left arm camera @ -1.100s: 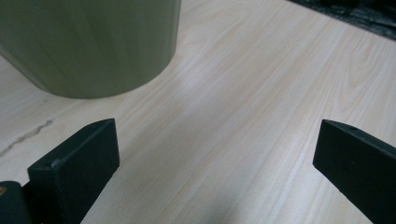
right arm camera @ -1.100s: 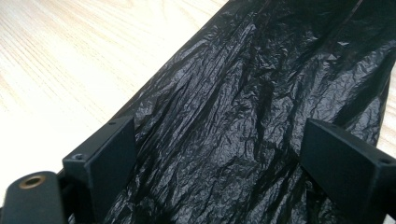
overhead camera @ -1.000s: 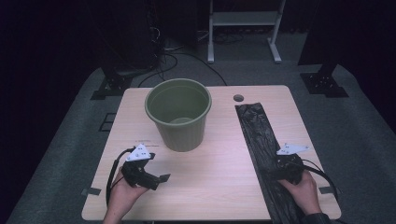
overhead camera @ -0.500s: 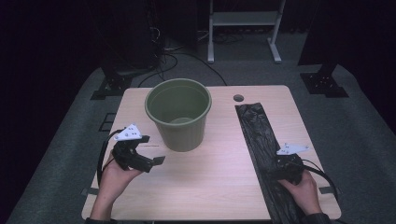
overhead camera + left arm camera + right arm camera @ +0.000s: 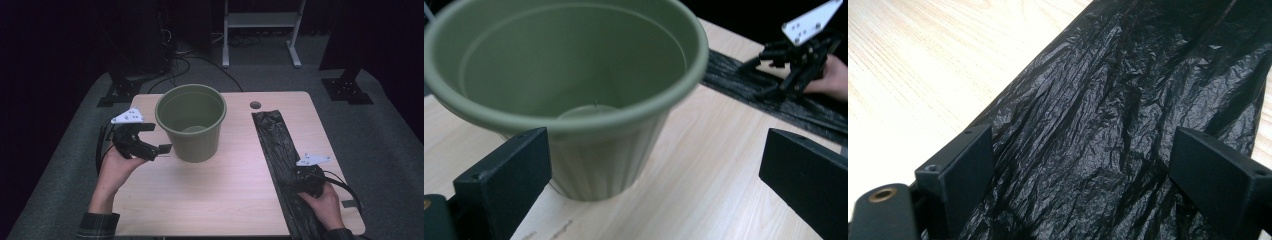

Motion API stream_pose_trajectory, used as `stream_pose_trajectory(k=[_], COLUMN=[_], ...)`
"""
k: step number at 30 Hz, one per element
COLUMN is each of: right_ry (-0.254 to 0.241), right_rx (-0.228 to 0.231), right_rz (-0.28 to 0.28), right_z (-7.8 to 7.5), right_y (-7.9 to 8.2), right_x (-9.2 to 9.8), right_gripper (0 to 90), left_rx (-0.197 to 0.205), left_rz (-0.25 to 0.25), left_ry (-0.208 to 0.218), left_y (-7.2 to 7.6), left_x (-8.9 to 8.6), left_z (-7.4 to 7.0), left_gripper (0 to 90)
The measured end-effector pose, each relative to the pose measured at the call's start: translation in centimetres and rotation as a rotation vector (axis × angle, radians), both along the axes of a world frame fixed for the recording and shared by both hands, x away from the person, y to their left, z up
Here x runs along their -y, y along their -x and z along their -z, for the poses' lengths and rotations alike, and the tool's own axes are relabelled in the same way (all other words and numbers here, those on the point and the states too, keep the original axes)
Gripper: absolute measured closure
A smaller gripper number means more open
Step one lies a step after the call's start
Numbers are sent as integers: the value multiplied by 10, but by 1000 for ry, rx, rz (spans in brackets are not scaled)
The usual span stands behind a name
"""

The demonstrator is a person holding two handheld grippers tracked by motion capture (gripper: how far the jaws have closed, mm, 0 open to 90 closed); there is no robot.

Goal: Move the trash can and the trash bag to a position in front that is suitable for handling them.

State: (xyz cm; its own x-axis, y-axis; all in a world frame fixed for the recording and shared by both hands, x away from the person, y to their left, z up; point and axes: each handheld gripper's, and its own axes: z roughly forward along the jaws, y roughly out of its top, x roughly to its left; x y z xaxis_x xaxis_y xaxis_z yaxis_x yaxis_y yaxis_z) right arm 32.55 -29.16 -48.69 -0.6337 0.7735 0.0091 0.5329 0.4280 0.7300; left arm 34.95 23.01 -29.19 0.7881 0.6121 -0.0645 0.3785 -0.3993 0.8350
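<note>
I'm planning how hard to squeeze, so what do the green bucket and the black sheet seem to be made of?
The green bucket looks like moulded plastic with a matte finish: smooth rolled rim, ribbed tapered wall. The black sheet looks like thin plastic film, probably a bin bag: fine crinkles with glossy highlights, lying flat on the table.

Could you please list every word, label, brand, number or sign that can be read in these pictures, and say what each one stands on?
There is no readable text in these pictures.
The green bucket is plain, inside and out.
The black plastic bag bears no print.
The wooden table carries no label.
The left gripper and the right gripper show only small holes in their grey plates, no markings.
</note>
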Motion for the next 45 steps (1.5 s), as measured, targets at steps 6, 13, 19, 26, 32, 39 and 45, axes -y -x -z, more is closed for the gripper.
stream_pose_trajectory(k=[6,13,19,26,32,39,45], right_ry=[0,0,0,-1,0,0,-1], right_rx=[0,0,0,0,1,1,0], right_rz=[0,0,0,0,0,0,0], right_z=[0,0,0,0,0,0,0], right_y=[0,0,0,0,0,0,0], right_x=[0,0,0,0,0,0,0], right_gripper=[97,98,97,98,98,98,98], left_rx=[6,4,10,-1,-34,-48,-78], left_rz=[-18,-41,-79,-106,-107,-114,-109], left_ry=[3,11,-2,-25,-49,-41,-19], left_y=[-18,-40,-58,-71,-81,-85,-89], left_x=[-6,-10,-13,-15,-11,-3,2], left_z=[-12,-9,-5,3,14,21,27], left_gripper=[0,0,0,0,0,0,0])
